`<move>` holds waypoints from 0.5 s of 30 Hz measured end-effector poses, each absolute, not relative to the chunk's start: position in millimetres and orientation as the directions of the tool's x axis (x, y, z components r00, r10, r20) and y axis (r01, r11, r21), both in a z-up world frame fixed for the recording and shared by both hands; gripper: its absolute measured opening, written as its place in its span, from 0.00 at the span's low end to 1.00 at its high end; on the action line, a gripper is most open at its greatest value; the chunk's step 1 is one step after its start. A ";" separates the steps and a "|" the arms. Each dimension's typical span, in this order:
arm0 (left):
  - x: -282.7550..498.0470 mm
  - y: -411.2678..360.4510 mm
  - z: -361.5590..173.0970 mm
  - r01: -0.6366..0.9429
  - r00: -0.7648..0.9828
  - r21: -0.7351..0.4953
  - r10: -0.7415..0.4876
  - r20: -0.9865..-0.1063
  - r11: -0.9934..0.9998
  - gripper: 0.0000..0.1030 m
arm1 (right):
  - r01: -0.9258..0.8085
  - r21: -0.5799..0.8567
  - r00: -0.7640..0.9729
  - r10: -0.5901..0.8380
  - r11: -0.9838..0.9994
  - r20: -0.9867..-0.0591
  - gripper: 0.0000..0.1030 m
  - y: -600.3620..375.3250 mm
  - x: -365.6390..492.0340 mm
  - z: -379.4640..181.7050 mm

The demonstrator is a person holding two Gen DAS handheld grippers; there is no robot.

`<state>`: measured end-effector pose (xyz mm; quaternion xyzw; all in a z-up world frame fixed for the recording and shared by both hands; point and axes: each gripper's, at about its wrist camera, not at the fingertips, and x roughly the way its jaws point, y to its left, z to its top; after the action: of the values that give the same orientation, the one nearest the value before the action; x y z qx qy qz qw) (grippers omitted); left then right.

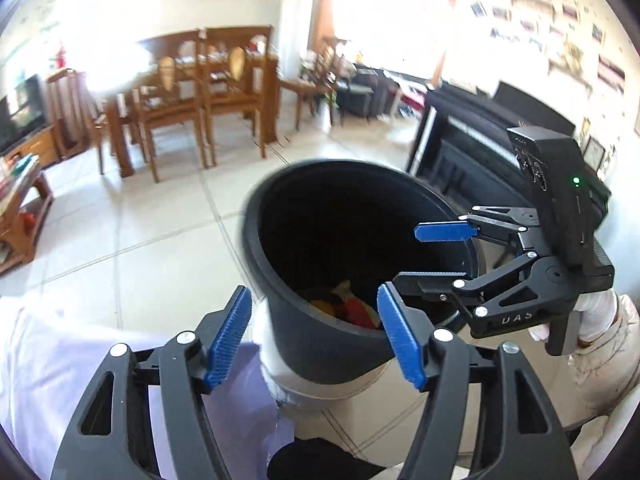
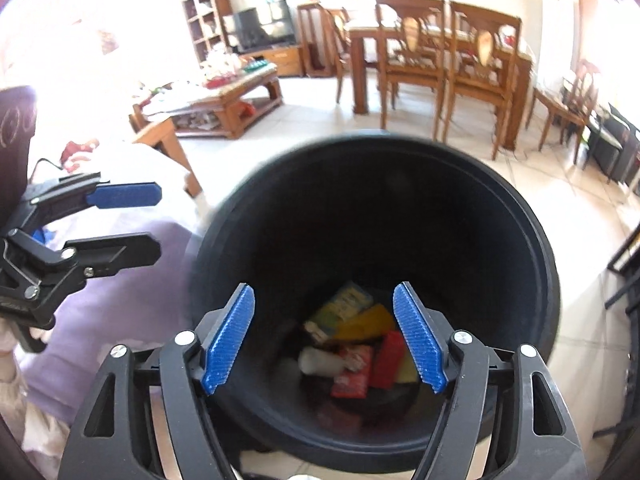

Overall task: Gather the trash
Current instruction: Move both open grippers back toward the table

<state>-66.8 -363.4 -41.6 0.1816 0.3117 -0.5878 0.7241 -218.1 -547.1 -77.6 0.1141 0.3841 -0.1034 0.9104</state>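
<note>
Blue-padded claw (image 2: 324,336) over black bin (image 2: 520,216) w/ colourful wrappers (image 2: 352,372).

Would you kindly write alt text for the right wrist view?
The open right gripper hovers empty over a black trash bin holding colourful wrappers. The left gripper, also open, sits at the left; a wooden dining table stands behind.

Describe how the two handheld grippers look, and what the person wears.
Both grippers, left and right, have black linkage frames, silver bolts and ribbed blue pads. The right carries white lettering and a black box with a green light. The hand wears a white glove.
</note>
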 end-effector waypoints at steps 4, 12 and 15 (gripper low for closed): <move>-54.7 -310.1 -35.0 0.940 0.188 -0.103 -0.743 -0.642 0.326 0.64 | 0.180 0.128 0.705 -0.038 0.975 -0.708 0.77 -503.2 -192.4 -63.6; -25.8 -183.1 -25.8 0.827 0.391 -0.099 -0.691 -0.608 0.554 0.68 | -0.028 0.126 0.697 0.110 0.992 -0.709 0.77 -399.2 -118.0 -50.9; -16.1 -131.7 -25.4 0.765 0.467 -0.088 -0.643 -0.607 0.638 0.68 | -0.109 0.122 0.687 0.163 0.987 -0.709 0.77 -349.7 -90.4 -45.7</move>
<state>-16.1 -131.7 -25.4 0.0982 0.3090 -0.4137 0.8507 -90.4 -349.7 -45.7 0.0349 0.3889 0.0740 0.9176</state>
